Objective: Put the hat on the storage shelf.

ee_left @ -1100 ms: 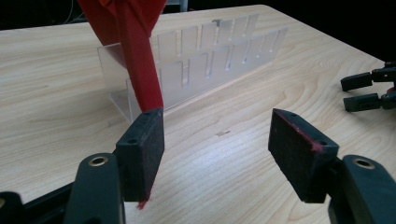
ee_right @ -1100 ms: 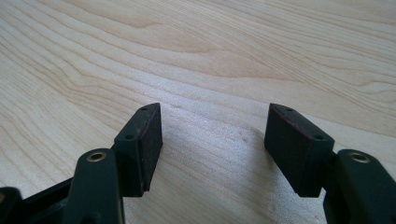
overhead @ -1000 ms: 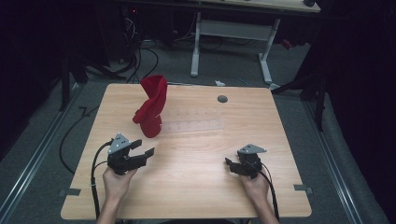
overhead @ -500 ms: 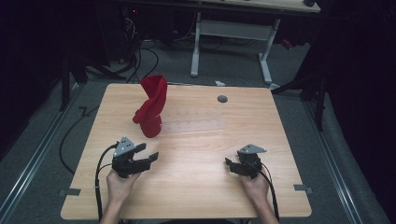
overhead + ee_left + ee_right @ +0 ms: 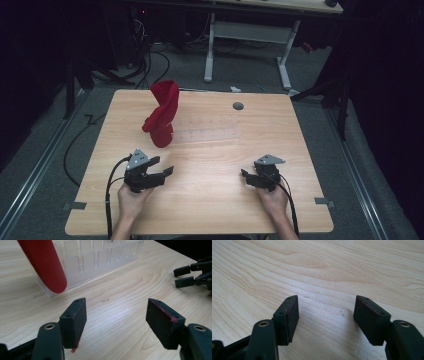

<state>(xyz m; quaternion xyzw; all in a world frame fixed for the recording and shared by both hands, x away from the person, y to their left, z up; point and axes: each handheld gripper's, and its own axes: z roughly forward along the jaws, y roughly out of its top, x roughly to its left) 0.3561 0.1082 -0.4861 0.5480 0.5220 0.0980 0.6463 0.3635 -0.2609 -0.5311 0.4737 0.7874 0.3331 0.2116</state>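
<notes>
left gripper [image 5: 167, 171] agape, empty, right gripper [image 5: 245, 175] too

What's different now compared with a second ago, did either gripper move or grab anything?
The left gripper has drawn back a little toward the table's near edge; its jaws stand open with nothing between them. The right gripper kept its place, open and empty. The red twisted piece stays standing in the clear slotted rack on the table.
</notes>
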